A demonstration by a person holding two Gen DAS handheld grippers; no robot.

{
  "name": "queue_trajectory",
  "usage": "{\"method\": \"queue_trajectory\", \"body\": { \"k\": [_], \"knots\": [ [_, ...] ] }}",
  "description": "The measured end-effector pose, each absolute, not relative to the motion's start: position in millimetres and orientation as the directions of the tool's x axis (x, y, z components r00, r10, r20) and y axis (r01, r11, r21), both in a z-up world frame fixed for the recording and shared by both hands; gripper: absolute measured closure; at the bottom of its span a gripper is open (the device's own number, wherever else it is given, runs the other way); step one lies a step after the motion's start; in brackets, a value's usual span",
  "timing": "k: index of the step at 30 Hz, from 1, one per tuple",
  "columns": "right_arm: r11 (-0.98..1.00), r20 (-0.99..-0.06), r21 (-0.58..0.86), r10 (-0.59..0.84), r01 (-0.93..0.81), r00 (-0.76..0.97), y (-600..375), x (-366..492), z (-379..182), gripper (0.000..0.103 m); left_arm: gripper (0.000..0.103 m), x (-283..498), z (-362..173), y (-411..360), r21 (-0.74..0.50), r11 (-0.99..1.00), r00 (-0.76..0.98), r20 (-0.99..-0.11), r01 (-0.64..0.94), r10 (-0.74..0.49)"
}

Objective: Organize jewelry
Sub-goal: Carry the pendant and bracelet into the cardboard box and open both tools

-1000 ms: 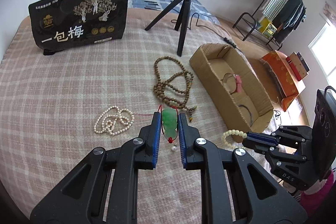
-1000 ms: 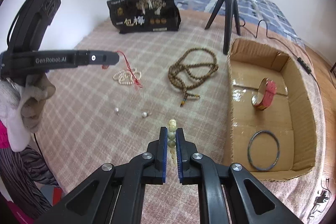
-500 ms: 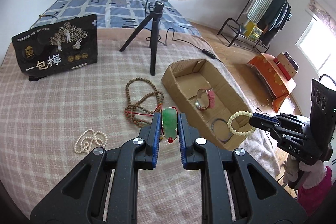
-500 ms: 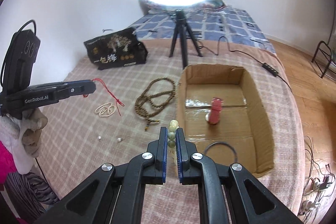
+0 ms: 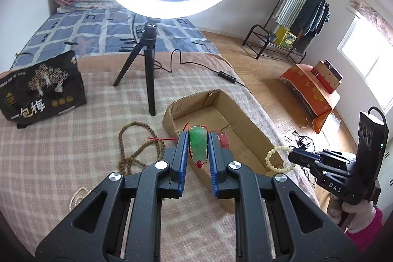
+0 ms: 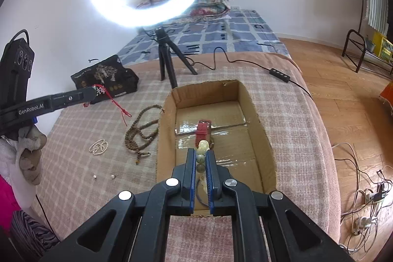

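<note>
Both of our grippers are clamped: left gripper (image 5: 198, 148) pinching the green pendant (image 5: 199, 144) lengthwise along its fingers, right gripper (image 6: 201, 158) squeezing the bead bracelet (image 6: 203, 147) above the cardboard box (image 6: 260, 127).

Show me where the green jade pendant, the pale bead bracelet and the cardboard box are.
green jade pendant (image 5: 198, 144), left wrist view, middle of the green stone.
pale bead bracelet (image 5: 268, 157), left wrist view, beads on the loop's left side.
cardboard box (image 6: 260, 130), right wrist view, right wall.

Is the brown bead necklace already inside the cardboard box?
No, the brown bead necklace lies on the checked blanket beside the cardboard box, outside its left wall.
</note>
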State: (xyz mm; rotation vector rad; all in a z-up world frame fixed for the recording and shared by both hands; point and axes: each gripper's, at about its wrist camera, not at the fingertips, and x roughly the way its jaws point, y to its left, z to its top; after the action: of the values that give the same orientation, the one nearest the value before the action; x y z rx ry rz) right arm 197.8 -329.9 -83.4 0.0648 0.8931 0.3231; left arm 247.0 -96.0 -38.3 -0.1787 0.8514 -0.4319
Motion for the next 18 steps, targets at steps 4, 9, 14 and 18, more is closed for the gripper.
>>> {"method": "queue_trajectory", "body": {
  "k": [4,9,14,18],
  "knots": [
    [0.955,-0.762,0.195,0.291,-0.223,0.578,-340,203,-89,0.098,0.088,262,-39,-114,-0.319,0.894,0.572,-0.688,0.314,-0.446],
    [0.961,-0.779,0.194,0.273,-0.197,0.564,-348,210,-100,0.098,0.088,279,-51,-136,-0.32,0.894,0.56,-0.698,0.314,-0.446],
    [0.963,-0.796,0.204,0.268,-0.176,0.543,-355,215,-111,0.098,0.088,294,-68,-152,-0.317,0.9,0.542,-0.72,0.298,-0.433],
    [0.966,-0.805,0.203,0.259,-0.162,0.533,-358,218,-118,0.097,0.089,305,-81,-161,-0.303,0.909,0.531,-0.739,0.287,-0.415]
  ]
}}
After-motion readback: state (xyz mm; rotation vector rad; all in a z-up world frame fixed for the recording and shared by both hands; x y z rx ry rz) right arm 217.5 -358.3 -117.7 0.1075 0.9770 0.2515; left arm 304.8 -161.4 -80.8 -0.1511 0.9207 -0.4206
